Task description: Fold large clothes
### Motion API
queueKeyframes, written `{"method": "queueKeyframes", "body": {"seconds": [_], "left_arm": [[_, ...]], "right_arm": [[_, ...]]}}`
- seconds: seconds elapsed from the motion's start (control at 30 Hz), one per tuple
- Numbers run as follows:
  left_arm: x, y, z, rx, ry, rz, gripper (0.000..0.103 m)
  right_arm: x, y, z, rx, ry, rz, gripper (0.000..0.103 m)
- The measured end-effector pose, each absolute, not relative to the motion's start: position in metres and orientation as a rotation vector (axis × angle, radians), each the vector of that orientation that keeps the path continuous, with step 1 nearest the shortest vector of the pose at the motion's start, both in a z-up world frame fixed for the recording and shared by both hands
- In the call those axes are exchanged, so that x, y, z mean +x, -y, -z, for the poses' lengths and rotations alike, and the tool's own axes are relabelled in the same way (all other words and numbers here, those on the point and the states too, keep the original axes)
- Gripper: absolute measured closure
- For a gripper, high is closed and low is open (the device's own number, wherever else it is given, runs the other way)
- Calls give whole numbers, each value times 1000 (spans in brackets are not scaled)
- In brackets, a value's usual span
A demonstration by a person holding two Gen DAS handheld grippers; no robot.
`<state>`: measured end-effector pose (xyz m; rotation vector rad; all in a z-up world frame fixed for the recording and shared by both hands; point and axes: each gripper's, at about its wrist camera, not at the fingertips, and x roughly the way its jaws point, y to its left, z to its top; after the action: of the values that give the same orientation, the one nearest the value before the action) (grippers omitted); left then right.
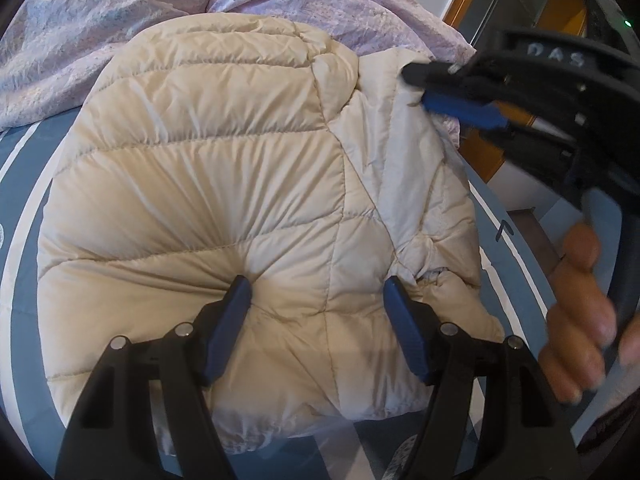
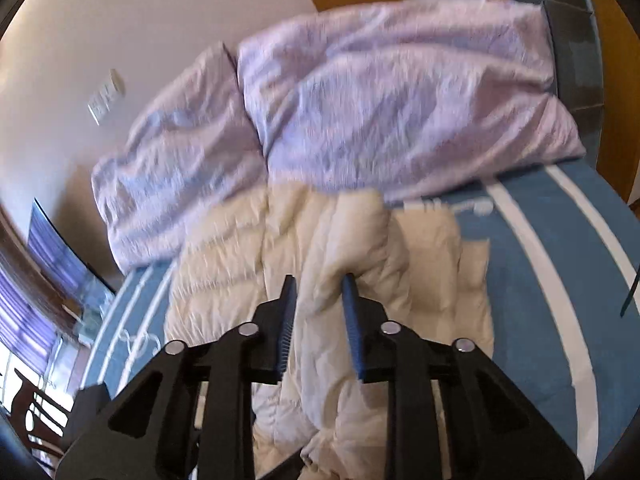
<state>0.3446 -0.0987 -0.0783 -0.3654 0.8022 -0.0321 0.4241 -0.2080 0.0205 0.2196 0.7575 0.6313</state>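
- Left gripper (image 1: 316, 292) presses down on the cream puffer jacket (image 1: 224, 184), fingers spread wide apart with nothing clamped between them.
- Right gripper (image 2: 318, 286) has its fingers closed on a raised fold of the jacket, near its far right edge.
- Jacket lies bunched on the blue-and-white striped bed (image 2: 560, 264), just beside the lilac duvet (image 2: 380, 92).

Both wrist views look down, close — sharing the cream jacket (image 1: 224, 184) (opposite ends).
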Motion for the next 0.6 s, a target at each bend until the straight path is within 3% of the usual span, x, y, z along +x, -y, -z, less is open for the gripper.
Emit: {"method": "queueKeyframes", "body": {"seconds": [0.17,0.6], "left_arm": [[348,100,79,-367,-802,40,35],[340,90,81,-380,-799,59,35]], "right_arm": [[425,199,-33,175,-718,-665,79],[449,195,37,7,-907,-436,91]]}}
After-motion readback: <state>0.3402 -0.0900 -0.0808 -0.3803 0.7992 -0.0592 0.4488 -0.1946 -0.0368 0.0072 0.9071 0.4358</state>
